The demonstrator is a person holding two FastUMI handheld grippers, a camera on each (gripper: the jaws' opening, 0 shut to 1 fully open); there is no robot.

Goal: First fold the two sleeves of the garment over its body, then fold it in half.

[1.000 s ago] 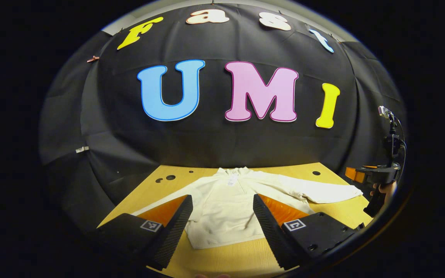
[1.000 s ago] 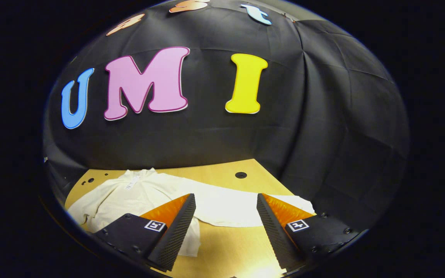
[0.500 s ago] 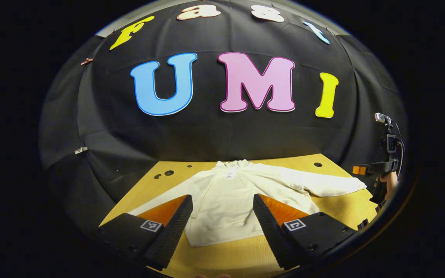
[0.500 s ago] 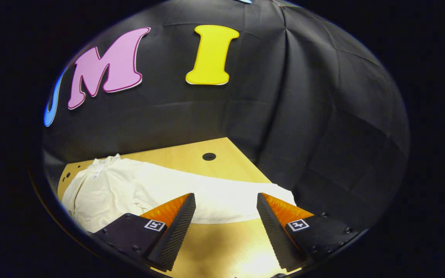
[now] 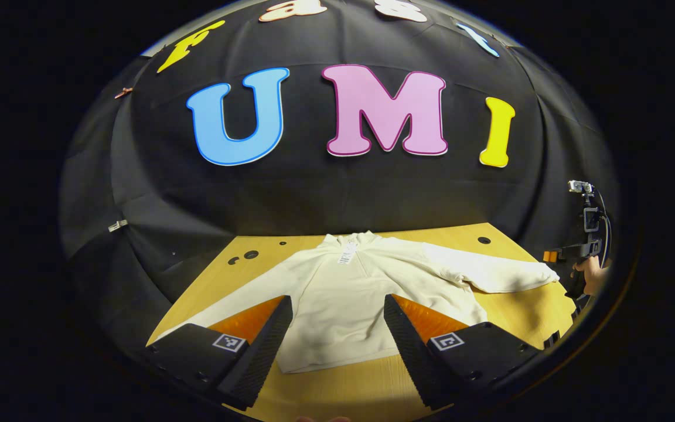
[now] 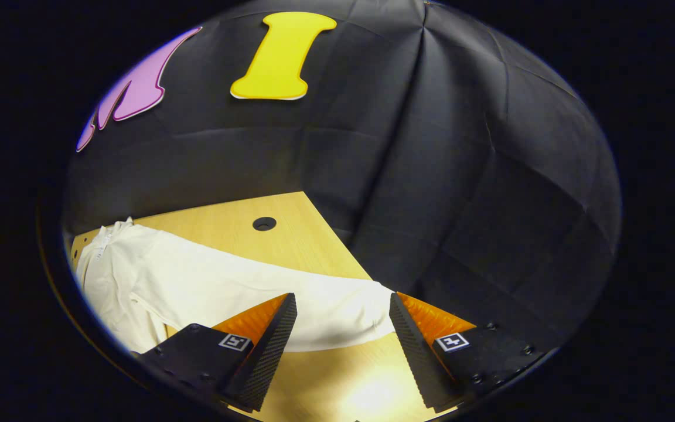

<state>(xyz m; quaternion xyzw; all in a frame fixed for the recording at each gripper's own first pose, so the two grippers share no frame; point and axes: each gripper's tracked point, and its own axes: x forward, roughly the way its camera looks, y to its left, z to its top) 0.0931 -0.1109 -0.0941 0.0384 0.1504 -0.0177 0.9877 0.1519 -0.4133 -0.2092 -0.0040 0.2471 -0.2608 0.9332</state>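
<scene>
1. The cream, soft-knit long-sleeved garment [image 5: 349, 305] lay flat on the pale wooden table [image 5: 507, 310], collar toward the black cloth wall, in the lower middle of the left gripper view. Both sleeves were spread outward, neither yet folded.

2. Judging by its drape and small creases, it would handle as light, limp cloth: not fragile, not slippery, but prone to sag and bunch when lifted (a pinch of one layer might drag the body along).

3. The likely hold was the cuff end of a sleeve, so the whole sleeve could be carried across the body.

4. The left tongs [image 5: 337, 328] stood wide open and empty, its fingers framing the garment's hem at the bottom of the frame.

5. The right tongs [image 6: 342, 328] was equally wide open, gripping nothing, with the right sleeve's cuff [image 6: 367, 305] lying between its fingers in the lower centre; whether it touched the cloth could not be told.

6. The left gripper view gave the whole garment, its neck tag and the other gripper, held in a hand, at the far right edge.

7. The right gripper view gave that sleeve close up and a round hole in the table [image 6: 264, 223] beyond it.
</scene>
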